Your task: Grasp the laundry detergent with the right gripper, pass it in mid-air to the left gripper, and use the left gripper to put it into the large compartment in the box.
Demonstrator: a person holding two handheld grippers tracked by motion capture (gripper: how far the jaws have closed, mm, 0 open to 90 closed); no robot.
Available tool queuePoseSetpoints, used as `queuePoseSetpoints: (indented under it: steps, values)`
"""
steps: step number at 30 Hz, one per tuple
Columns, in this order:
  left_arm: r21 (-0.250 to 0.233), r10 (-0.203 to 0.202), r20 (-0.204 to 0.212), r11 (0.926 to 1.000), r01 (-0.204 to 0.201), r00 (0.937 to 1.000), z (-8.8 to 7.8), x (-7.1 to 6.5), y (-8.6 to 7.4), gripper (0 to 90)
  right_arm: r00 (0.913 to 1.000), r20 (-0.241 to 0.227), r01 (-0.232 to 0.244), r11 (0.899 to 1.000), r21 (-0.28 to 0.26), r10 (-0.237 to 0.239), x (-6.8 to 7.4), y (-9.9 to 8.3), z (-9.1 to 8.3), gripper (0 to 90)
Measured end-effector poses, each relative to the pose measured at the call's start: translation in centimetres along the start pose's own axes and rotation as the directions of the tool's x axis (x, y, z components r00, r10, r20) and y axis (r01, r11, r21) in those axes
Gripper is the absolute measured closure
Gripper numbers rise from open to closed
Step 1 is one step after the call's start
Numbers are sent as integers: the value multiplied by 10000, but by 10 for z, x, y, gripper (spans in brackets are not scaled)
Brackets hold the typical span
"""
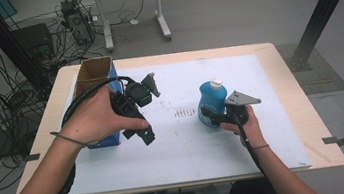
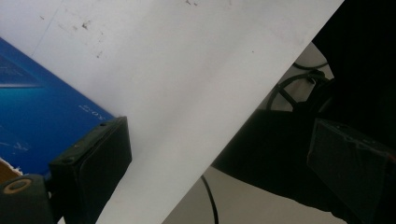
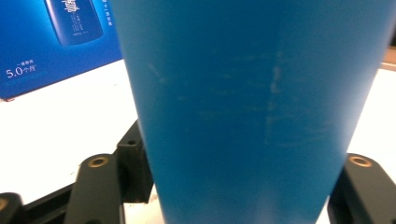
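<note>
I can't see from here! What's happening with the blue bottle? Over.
Right gripper shut on blue bottle, bottle upright on white mat. Left gripper open, beside blue box. Nothing in the way.

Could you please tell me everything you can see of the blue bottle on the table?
The blue bottle looks like smooth, slightly scuffed plastic, with a white cap and a pale label patch low on its front. It stands upright on the white sheet, right of the blue carton. The right hand-held gripper has its jaws on either side of the lower body, seemingly clamped on it.
</note>
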State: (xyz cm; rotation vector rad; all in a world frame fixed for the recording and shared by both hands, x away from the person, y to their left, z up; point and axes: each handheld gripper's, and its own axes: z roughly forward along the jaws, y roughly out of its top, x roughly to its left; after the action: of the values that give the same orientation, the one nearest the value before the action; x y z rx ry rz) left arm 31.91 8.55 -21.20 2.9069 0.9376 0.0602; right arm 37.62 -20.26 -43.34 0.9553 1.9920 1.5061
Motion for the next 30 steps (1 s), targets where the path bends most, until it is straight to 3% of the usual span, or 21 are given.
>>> queuePoseSetpoints:
  steps: [30]
  values:
    - [51, 13, 25, 10000, -13, 10000, 2, -2, 2, 66, 9996, 62, 289, 9995, -100, -288, -1, -1, -1, 424]
